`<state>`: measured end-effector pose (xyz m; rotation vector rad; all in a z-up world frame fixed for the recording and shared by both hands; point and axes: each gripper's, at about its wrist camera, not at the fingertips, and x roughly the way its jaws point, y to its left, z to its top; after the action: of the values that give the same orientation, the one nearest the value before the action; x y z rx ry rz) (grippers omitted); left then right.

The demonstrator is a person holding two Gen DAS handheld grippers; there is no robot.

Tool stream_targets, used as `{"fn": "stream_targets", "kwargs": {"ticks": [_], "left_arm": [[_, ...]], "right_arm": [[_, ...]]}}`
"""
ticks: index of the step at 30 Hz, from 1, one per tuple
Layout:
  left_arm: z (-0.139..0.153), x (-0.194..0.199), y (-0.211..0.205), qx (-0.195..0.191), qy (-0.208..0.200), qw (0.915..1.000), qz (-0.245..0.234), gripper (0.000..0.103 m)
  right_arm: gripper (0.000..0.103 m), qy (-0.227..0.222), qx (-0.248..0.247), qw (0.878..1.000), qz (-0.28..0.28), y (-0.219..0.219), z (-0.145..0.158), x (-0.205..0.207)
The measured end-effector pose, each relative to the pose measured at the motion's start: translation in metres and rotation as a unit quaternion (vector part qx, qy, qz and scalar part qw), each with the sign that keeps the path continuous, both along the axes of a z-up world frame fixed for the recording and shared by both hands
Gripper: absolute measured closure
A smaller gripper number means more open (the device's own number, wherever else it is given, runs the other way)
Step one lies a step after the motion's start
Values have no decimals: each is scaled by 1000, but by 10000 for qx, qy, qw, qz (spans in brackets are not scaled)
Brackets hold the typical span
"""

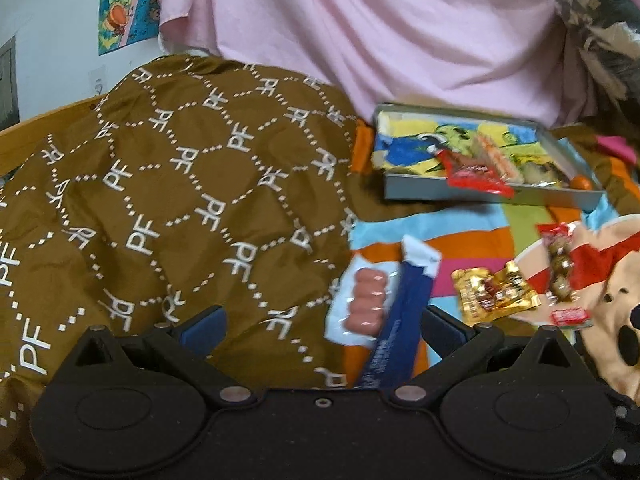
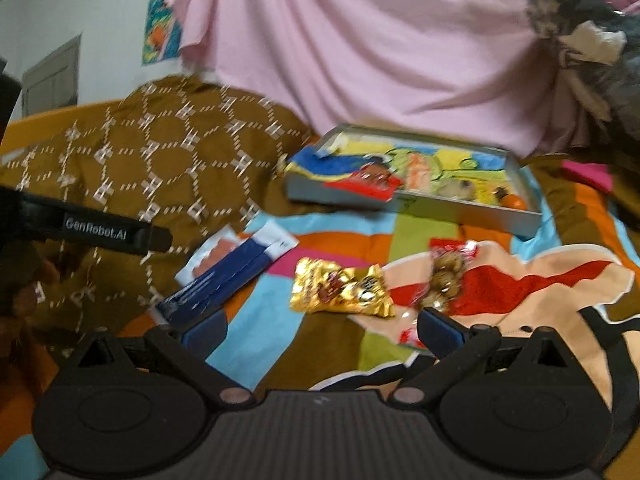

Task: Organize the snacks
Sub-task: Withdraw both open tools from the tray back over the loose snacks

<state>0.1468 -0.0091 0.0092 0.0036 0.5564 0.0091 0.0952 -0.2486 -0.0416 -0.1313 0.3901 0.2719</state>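
My left claw point(image 1: 322, 330) is spread wide, its blue-padded fingers point(image 1: 204, 326) far apart and gripping nothing. The dark blue snack pack point(image 1: 400, 320) runs up between them at the lower centre of the left view, nearer the right-hand finger; I cannot tell whether it touches. Just left of it lies a clear-and-white sausage pack point(image 1: 366, 304) with pink links showing through.

My right claw point(image 2: 322, 330) is equally wide and empty. The crinkled gold foil packet point(image 2: 340, 292) sits just beyond the gap between its fingers, and a clear wrapper of brown round sweets with red ends point(image 2: 444, 276) lies to the right of it, its lower end close by the right-hand finger.

Everything rests on a bed under a quilt of bright colour blocks point(image 2: 280, 344) with a cartoon bear stitched on it. A brown glossy cloth printed with white letters point(image 1: 180, 200) bulges across the left of both views. In the upper right of the left view a shallow grey tray point(image 1: 420, 192), lined with a cartoon print, holds a red packet point(image 1: 474, 176), an orange-and-white one and other small pieces. Pink fabric point(image 1: 380, 20) hangs behind.

In the right view the other gripper's black body, lettered GenRobot.AI, reaches in from the left edge. Both claws point forward, low over the quilt.
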Motion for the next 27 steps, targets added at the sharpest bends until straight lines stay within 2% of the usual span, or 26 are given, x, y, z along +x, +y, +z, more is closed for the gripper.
{"fn": "stream_targets", "kwargs": {"ticks": [8, 16, 22, 27], "left_arm": [[-10, 10, 24, -110, 123, 9997, 200, 1], [-10, 12, 26, -64, 60, 9999, 94, 1], [-7, 21, 31, 0, 244, 9995, 203, 1], [-2, 26, 47, -139, 251, 9985, 475, 1]], "right_arm": [[0, 222, -325, 9988, 280, 21, -15, 9], [0, 347, -475, 9973, 431, 34, -20, 16], [0, 546, -326, 9971, 411, 40, -18, 29], [0, 811, -41, 9959, 388, 49, -16, 48]]}}
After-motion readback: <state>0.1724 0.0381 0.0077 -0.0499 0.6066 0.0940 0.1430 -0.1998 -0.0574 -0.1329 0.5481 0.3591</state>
